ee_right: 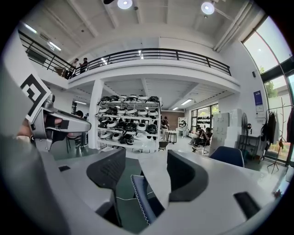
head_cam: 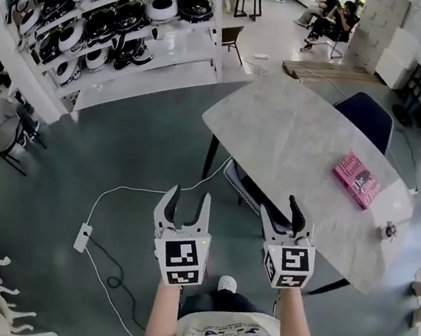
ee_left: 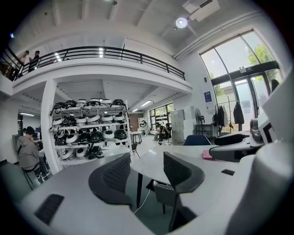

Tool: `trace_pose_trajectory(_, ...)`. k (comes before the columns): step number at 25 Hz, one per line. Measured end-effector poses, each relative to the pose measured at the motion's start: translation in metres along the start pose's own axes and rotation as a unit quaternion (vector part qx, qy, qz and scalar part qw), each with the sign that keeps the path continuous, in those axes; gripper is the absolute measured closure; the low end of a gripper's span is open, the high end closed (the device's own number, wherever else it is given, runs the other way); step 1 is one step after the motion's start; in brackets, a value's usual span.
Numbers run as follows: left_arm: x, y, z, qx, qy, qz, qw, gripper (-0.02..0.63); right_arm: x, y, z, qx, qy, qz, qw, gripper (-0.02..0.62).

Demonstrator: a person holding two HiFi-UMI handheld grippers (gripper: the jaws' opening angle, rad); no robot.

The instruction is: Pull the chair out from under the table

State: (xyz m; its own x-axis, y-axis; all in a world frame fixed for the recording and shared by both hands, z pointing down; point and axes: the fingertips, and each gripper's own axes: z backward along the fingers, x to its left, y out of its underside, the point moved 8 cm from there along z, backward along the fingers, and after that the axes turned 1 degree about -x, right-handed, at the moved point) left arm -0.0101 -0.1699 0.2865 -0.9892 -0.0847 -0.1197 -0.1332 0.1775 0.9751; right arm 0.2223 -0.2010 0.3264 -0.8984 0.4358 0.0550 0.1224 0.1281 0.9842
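Chair (head_cam: 244,185) sits tucked under the near edge of the table (head_cam: 294,128), just ahead of us. Our left gripper (head_cam: 189,196) and right gripper (head_cam: 281,210) both stand open and empty, short of its backrest. If we clamp off-centre, we risk slipping off or jolting the tabletop.

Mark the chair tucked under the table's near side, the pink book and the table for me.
chair (head_cam: 244,186), head view, seat edge showing under the tabletop.
pink book (head_cam: 357,179), head view, middle of its cover.
table (head_cam: 293,132), head view, bare stretch of its top.
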Motion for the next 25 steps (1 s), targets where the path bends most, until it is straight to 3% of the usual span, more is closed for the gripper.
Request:
trace_pose_trajectory(8, -0.002, 0.013, -0.045, 0.035, 0.026, -0.021, 0.9988, 0.366, -0.009, 0.011, -0.038, 0.021, -0.005, 0.004, 1.0, 0.303)
trace_pose_trajectory(16, 0.001, 0.032, -0.099, 0.058, 0.088, -0.054, 0.9929, 0.353, -0.012, 0.031, -0.077, 0.063, 0.003, 0.004, 0.998, 0.291)
trace_pose_trajectory(20, 0.008, 0.038, -0.135, 0.065, 0.135, -0.075, 0.9858, 0.353, -0.008, 0.043, -0.099, 0.09, 0.011, 0.009, 0.996, 0.285)
trace_pose_trajectory(25, 0.013, 0.055, -0.18, 0.09, 0.2, -0.109, 0.9696, 0.353, -0.002, 0.062, -0.123, 0.129, 0.022, 0.018, 0.991, 0.285)
